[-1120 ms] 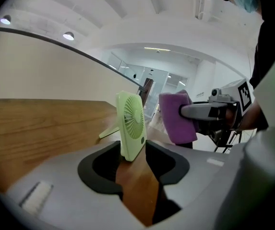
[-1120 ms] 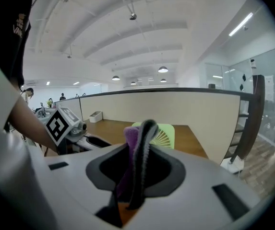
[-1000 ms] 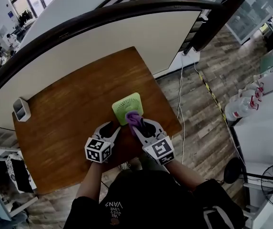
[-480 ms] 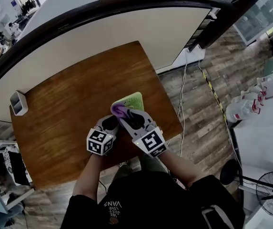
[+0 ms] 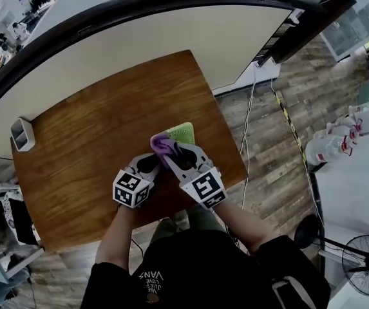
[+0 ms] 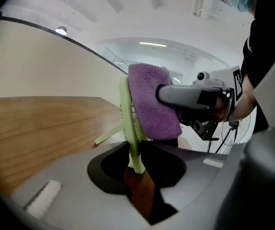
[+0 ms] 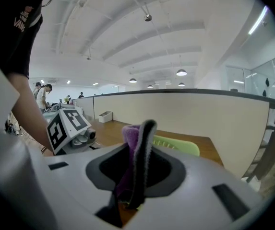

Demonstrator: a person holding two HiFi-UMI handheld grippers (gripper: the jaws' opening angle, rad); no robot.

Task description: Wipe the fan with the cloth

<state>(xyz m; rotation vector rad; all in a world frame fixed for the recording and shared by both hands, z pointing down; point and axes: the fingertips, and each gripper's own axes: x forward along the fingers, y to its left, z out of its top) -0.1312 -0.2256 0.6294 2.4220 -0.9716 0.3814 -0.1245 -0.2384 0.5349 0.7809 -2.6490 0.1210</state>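
While a wooden tabletop (image 5: 87, 140) fills the middle of the head view, a cream partition topped by a dark curved rail runs behind it, and grey plank flooring spreads to the right. A small white container (image 5: 22, 134) stands near the tabletop's left edge. White cables (image 5: 245, 147) trail over the floor, spray bottles (image 5: 329, 145) stand on a pale surface at the right, and a pedestal fan (image 5: 366, 264) stands in the lower right corner.

Near the tabletop's front edge stands the green fan (image 5: 184, 132), upright on its lower rim. The left gripper (image 5: 147, 166) has its jaws closed on that lower rim, having just been closing on it. The right gripper (image 5: 179, 154) has its jaws clamped on the purple cloth (image 5: 161, 145), which presses against the fan's face.

A second ago the left gripper's jaws stood wide and clear of the fan, most of the fan's grille showed, and the cloth sat at its lower edge. Now the cloth covers the fan's left part, only the upper right corner of the grille shows from above, and the two grippers sit close together.
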